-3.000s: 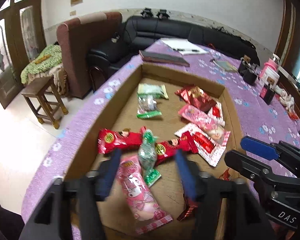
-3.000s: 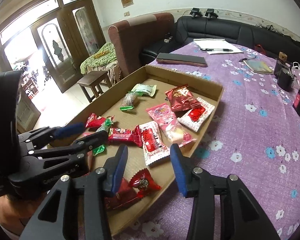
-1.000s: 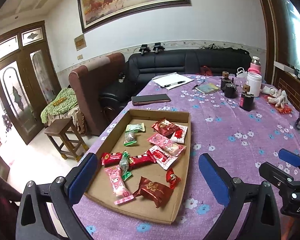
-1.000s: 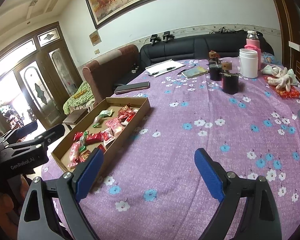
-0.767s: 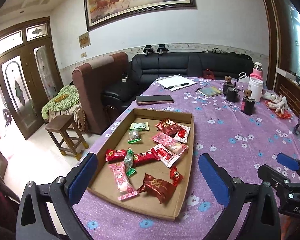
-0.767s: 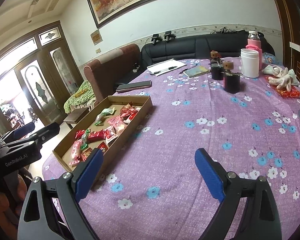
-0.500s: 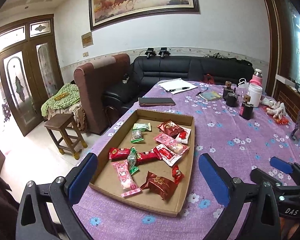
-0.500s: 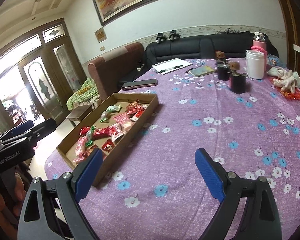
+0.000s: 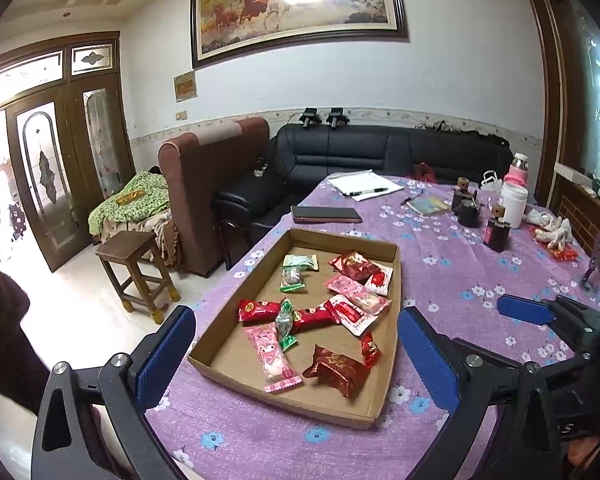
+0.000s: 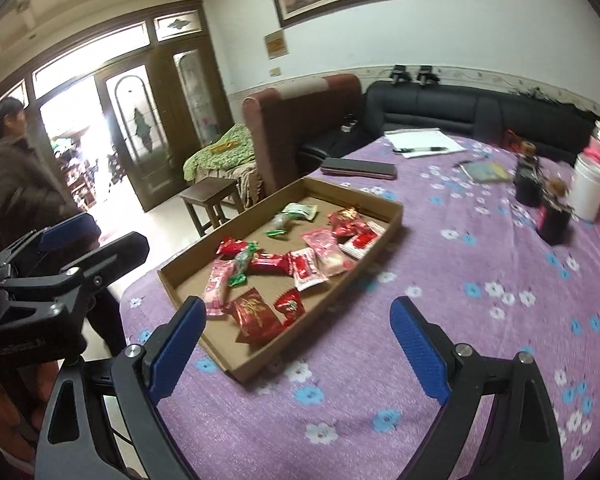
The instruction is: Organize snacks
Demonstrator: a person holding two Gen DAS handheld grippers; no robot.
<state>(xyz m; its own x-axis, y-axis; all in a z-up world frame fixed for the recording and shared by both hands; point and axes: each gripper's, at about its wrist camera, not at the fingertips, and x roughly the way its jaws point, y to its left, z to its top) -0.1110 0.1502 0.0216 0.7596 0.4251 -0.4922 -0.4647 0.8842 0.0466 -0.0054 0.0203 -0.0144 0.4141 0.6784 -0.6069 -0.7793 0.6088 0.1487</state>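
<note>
All the snacks (image 9: 312, 316) lie inside the cardboard tray (image 9: 288, 398); none shows on the counter (image 9: 460, 280). The left claw (image 9: 296, 356) and right claw (image 10: 296, 344) gape wide, empty, clear of the tray, so the job looks finished.

One cardboard tray (image 9: 398, 280) is sitting at frame centre, holding twelve wrapped snacks (image 9: 312, 316) — three green packets (image 9: 300, 261), two pink packets (image 9: 274, 354), seven red or red-and-white. Three dark jars (image 9: 496, 234) and one white container (image 9: 514, 208) are standing at upper right; one stool (image 9: 128, 246) is standing at left.

I see a home living room: black leather sofa (image 9: 380, 160), framed horse painting (image 9: 296, 4), glazed wooden doors (image 9: 56, 176), wooden stool (image 9: 134, 270).
</note>
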